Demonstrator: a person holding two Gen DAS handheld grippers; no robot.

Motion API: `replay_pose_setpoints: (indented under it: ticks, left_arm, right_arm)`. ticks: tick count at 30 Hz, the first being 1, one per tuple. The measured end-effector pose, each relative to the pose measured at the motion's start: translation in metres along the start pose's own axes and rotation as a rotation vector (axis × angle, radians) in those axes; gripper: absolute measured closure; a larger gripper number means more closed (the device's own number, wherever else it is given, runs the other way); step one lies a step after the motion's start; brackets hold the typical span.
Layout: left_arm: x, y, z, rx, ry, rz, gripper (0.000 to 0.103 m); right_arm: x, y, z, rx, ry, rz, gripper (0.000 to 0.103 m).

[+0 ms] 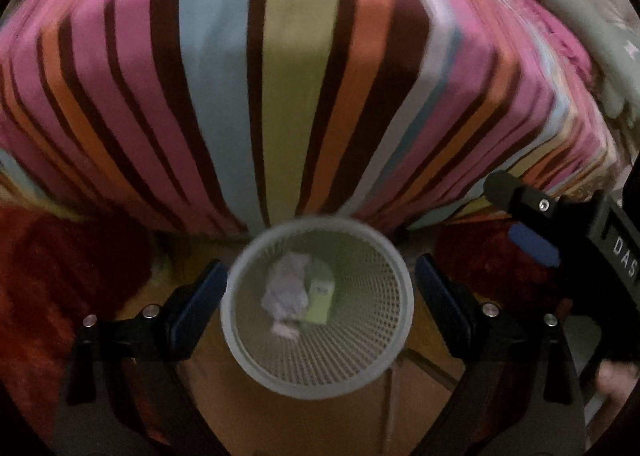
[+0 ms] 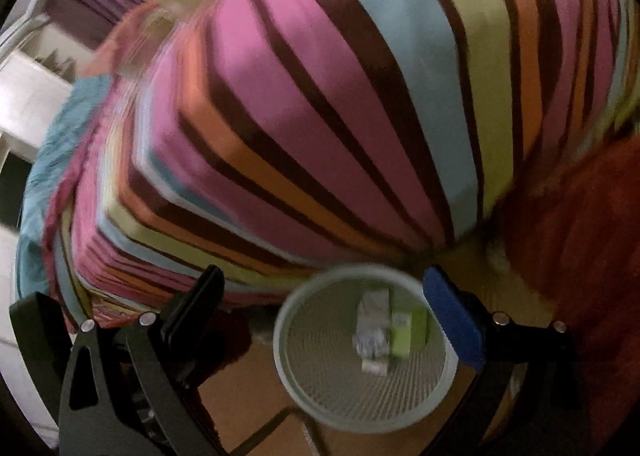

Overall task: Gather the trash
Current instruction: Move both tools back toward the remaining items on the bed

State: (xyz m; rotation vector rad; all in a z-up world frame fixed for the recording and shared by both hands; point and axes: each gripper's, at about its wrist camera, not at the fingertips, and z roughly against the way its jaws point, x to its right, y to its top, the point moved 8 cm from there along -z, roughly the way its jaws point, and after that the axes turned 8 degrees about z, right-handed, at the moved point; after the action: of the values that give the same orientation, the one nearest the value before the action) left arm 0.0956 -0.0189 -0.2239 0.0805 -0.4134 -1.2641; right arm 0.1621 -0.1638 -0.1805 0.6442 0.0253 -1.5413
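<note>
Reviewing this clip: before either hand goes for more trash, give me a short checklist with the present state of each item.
1. Left tongs empty and open: ok.
2. Right tongs empty and open: ok.
3. Bin upright on the floor beside the striped bed: ok.
4. Collected trash inside the bin: ok, crumpled paper and a green box lie at the bottom.
5. Room left in the bin: ok, mostly bare mesh.
6. More trash waiting on the bed: cannot tell, far corner blurred.
</note>
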Motion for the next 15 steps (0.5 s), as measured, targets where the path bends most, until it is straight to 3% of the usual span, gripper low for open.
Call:
replay_pose_setpoints:
  ticks: [5,9,15]
  left_arm:
    - [0.01,0.032,0.044,0.205,0.035,-0.125,0.011]
    - [0.012,0.062,0.079,0.349,0.051,-0.153,0.011]
    - [0.015,0.1,0.117,0.477,0.093,-0.209,0.011]
  right_arm:
    - [-0.024,0.037,0.035,0.149,-0.036,0.188,0.008]
    - [-0.042,0.064,0.056,0.268,-0.059,0.295,0.008]
    - [-0.063,0.099,0.069,0.347,-0.064,0.379,0.008]
